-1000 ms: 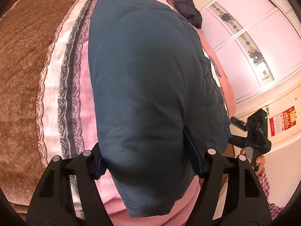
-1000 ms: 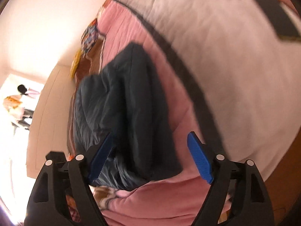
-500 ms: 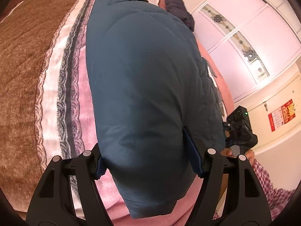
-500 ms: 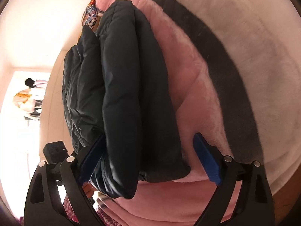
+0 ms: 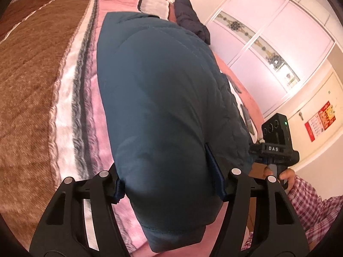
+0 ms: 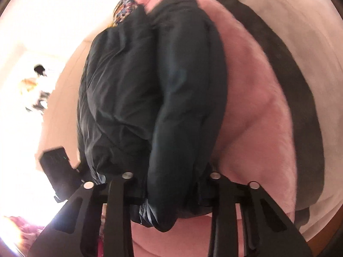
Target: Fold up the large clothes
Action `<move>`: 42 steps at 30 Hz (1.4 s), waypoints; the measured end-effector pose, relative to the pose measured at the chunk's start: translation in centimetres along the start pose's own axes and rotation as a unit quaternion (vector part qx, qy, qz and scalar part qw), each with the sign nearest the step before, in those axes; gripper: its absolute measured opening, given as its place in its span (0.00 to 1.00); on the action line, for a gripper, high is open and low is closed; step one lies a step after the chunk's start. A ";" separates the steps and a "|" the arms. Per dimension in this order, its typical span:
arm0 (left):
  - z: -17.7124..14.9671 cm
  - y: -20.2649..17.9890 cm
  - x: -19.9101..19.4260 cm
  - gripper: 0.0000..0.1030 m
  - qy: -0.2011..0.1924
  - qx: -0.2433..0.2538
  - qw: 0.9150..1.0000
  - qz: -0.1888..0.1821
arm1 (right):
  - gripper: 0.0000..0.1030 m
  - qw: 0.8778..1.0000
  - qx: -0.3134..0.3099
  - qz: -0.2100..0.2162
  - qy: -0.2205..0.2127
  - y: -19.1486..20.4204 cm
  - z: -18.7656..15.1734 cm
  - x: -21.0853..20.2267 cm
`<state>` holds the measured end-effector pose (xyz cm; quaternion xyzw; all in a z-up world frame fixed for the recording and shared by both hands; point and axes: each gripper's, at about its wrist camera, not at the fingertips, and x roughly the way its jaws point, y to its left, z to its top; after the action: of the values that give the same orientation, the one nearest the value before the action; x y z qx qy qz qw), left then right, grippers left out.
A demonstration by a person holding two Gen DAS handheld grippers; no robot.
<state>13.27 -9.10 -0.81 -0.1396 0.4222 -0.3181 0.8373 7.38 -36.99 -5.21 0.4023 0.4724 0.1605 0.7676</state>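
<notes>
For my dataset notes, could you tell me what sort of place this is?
Most likely a home bedroom: a pink and brown striped plush bed blanket under the teal padded jacket, and white sliding wardrobe doors.

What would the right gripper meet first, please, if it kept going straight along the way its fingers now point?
The right gripper would meet the dark teal padded jacket at once: its folded bulk already sits between the two fingers and fills the line ahead. Beyond the jacket lies the pink blanket; the blur leaves depth uncertain.

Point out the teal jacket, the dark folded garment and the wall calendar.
teal jacket (image 5: 163,111), left wrist view, middle of its back.
dark folded garment (image 5: 188,15), left wrist view, its centre.
wall calendar (image 5: 320,121), left wrist view, its middle.
</notes>
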 end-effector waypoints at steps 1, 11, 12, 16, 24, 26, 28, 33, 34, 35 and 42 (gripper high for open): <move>0.2 0.4 -0.3 0.60 -0.004 -0.003 1.000 -0.002 | 0.27 1.000 -0.014 -0.005 -0.004 0.9 0.0 0.2; 3.9 5.5 -3.8 0.59 -0.061 -0.013 0.997 0.040 | 0.21 0.995 -0.101 -0.026 0.000 8.2 1.3 5.3; 4.3 6.2 -4.1 0.59 -0.067 -0.017 0.997 0.044 | 0.21 0.994 -0.106 -0.026 0.000 8.7 1.6 5.8; 5.8 9.6 -5.4 0.59 -0.088 -0.033 0.994 0.061 | 0.21 0.991 -0.129 -0.031 0.002 11.9 3.2 9.0; 6.4 15.5 -6.9 0.59 -0.103 -0.080 0.989 0.075 | 0.21 0.985 -0.163 -0.044 0.023 15.6 4.0 12.0; 6.1 16.0 -6.5 0.59 -0.099 -0.087 0.989 0.068 | 0.21 0.985 -0.164 -0.054 0.023 15.8 4.1 12.6; 5.8 15.8 -6.3 0.60 -0.098 -0.085 0.989 0.069 | 0.21 0.985 -0.158 -0.060 0.022 15.0 3.7 12.3; 4.9 15.2 -6.3 0.71 -0.092 -0.096 0.987 0.092 | 0.28 0.991 -0.114 -0.064 0.017 14.3 3.3 12.3; 4.7 15.2 -6.4 0.72 -0.089 -0.100 0.986 0.099 | 0.30 0.992 -0.103 -0.065 0.016 14.1 3.3 12.1; 4.5 15.3 -6.6 0.73 -0.086 -0.104 0.986 0.102 | 0.36 0.993 -0.095 -0.066 0.016 13.8 3.2 11.8; 3.7 14.4 -8.1 0.75 -0.082 -0.095 0.981 0.146 | 0.56 0.992 -0.089 -0.093 -0.007 14.4 2.6 9.5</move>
<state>18.59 6.95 -0.80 -0.1813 0.3959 -0.1387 0.8895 16.33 -23.29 0.81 0.2875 0.4865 0.1272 0.8152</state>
